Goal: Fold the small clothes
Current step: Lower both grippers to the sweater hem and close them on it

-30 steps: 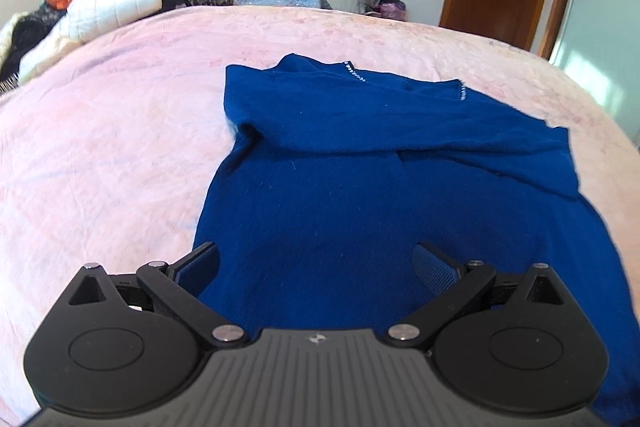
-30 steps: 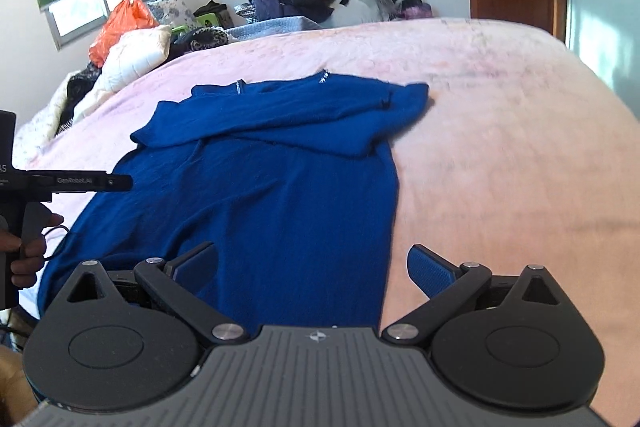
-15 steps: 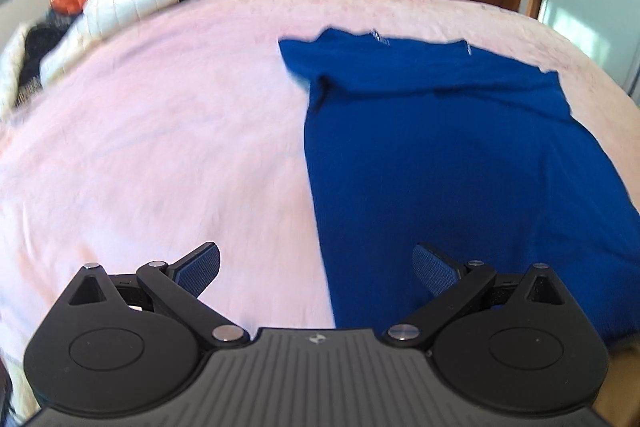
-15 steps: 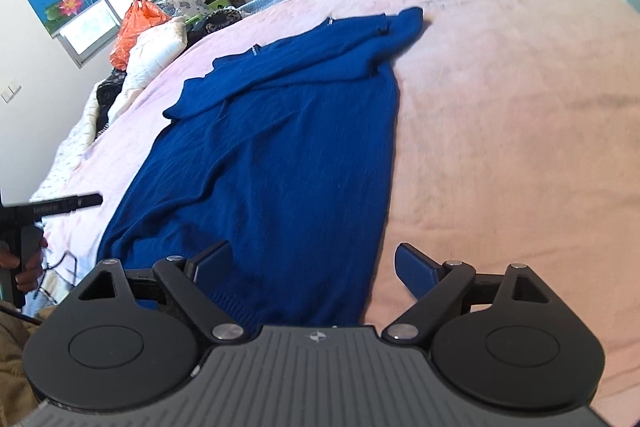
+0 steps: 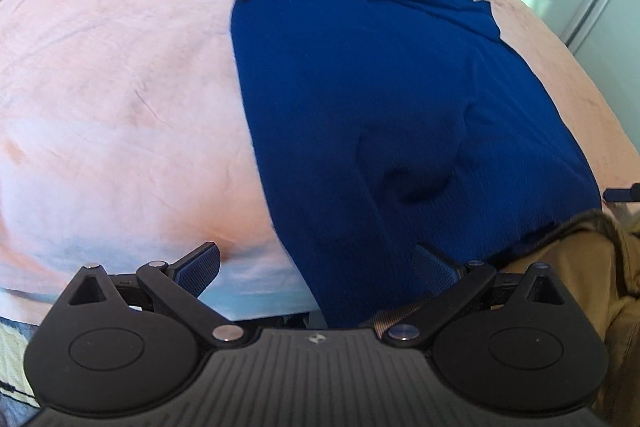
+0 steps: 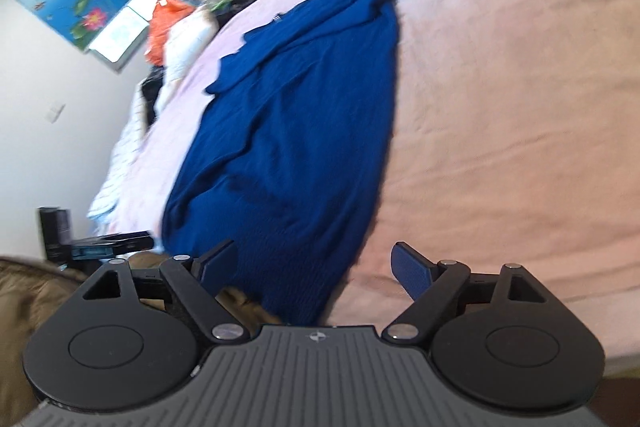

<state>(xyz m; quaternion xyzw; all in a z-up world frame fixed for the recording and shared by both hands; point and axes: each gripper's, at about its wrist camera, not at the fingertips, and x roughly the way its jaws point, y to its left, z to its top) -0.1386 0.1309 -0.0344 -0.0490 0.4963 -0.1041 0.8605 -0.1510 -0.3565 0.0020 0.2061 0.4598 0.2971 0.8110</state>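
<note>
Blue sweater lies spread flat on the pink bed cover, hem end nearest the person and draped slightly over the bed's near edge. The far end is already doubled over: sleeves and collar part form a band across the top. A shallow dimple and a few soft wrinkles show in the body near the hem.

Left gripper: jaws spread wide, hovering above the near left hem corner; the garment's left edge runs between the pads, no contact seen. Right gripper: jaws apart but have just been closing; the near right hem corner lies between them, pads not pressing on it. Right view is blurred, so the exact gap to the cloth cannot be told.

Handling, judged: a fine knit, light, limp, no stiffness of its own. It will sag and stretch if lifted from one point, and will drag on the fleecy cover rather than slide. Not fragile, not slippery for ribbed pads.

Where to take hold: the two hem corners, one per gripper, pinching hem edge with all layers. Lift both together and level, so the fold line stays straight when carried toward the collar band.

Risk: catching the bed cover with the cloth, or only the top layer.
</note>
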